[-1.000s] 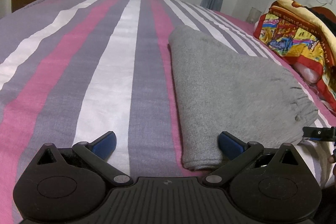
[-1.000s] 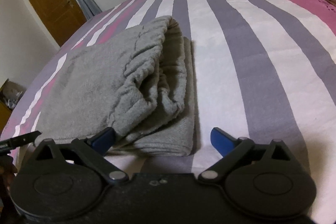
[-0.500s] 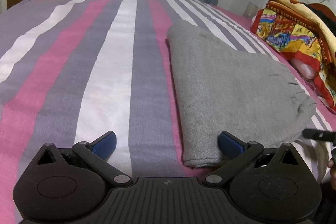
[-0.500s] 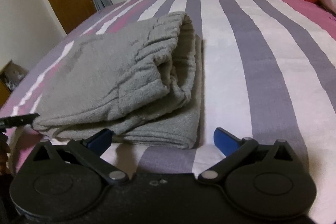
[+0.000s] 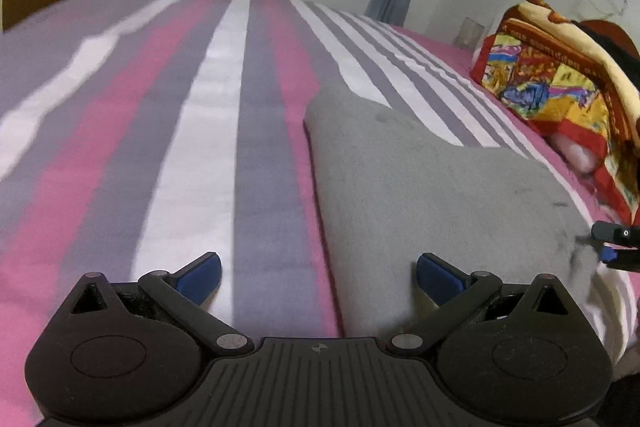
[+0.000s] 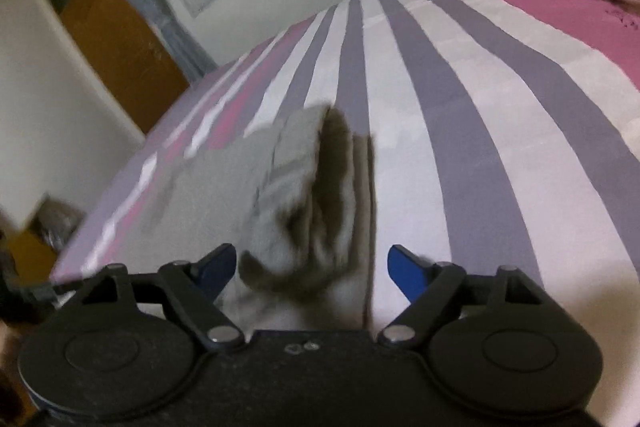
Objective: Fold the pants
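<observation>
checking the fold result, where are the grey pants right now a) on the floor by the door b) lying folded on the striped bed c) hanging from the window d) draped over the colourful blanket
b, the grey pants lie as a folded stack on the striped bed sheet, apart from the colourful blanket near the bed's far side.
</observation>
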The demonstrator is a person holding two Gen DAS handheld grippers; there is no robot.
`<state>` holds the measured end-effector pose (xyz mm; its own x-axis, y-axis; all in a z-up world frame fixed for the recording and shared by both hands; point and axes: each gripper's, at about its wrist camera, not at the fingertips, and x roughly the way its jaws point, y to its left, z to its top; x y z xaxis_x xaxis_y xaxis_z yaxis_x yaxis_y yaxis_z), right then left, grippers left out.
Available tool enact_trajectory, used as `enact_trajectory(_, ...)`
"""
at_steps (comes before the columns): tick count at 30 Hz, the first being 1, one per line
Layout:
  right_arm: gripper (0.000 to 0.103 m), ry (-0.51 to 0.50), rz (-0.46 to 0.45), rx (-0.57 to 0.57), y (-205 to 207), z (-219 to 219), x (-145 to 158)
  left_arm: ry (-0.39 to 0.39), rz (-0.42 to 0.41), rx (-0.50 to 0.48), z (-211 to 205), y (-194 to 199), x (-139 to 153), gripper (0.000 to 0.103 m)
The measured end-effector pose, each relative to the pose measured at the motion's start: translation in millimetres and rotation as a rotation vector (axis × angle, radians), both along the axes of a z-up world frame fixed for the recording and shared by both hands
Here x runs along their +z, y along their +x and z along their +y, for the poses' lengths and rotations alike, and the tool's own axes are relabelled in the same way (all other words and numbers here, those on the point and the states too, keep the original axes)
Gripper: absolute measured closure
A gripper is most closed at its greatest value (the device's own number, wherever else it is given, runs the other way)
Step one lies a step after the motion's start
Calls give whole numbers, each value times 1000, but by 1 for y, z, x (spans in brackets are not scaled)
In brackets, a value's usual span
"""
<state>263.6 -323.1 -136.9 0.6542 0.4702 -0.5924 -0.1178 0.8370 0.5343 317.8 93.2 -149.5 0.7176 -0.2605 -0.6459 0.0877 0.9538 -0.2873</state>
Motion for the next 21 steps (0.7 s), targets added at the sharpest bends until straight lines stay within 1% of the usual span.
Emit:
enact_trajectory(1, 20, 6, -1, 6, 8, 1, 0, -4, 15, -6, -1, 9, -7, 0)
enact_trajectory(2, 20, -12, 8, 19, 18, 6, -2, -9, 24, -11, -3, 14, -12, 0)
enact_trajectory(3, 20, -47, 46, 32, 31, 12, -8, -19, 26, -15, -4, 20, -15, 0)
enact_trajectory(4, 20, -83, 105, 42, 43, 17, -17, -27, 27, -26, -4, 24, -16, 0)
enact_trajectory(5, 15, -74, 138, 50, 50, 18, -24, -23, 30, -44, -5, 29, -15, 0)
enact_trajectory(7, 14, -49, 135, 67, 59, 18, -30, -24, 48, -82, -5, 35, -14, 0)
enact_trajectory(11, 15, -30, 140, 147, 67, 22, -30, -134, 76, -207, 3, 38, -15, 0)
enact_trajectory(13, 17, 26, 161, 172, 67, 13, -32, -228, 90, -282, 8, 36, -19, 2)
enact_trajectory(14, 19, 65, 172, 177, 66, 5, -33, -267, 98, -306, 11, 35, -21, 4)
enact_trajectory(15, 21, 118, 186, 179, 63, -3, -35, -308, 114, -324, 14, 36, -23, 13)
enact_trajectory(16, 22, 166, 200, 176, 61, -11, -37, -363, 134, -339, 18, 37, -27, 19)
enact_trajectory(17, 24, 221, 219, 165, 59, -20, -41, -395, 147, -343, 21, 38, -30, 20)
enact_trajectory(18, 28, 253, 229, 157, 57, -25, -43, -437, 161, -344, 26, 39, -34, 22)
enact_trajectory(19, 28, 294, 240, 149, 56, -33, -45, -489, 176, -344, 31, 40, -38, 22)
enact_trajectory(21, 29, 366, 262, 144, 55, -43, -48, -566, 192, -351, 37, 42, -48, 22)
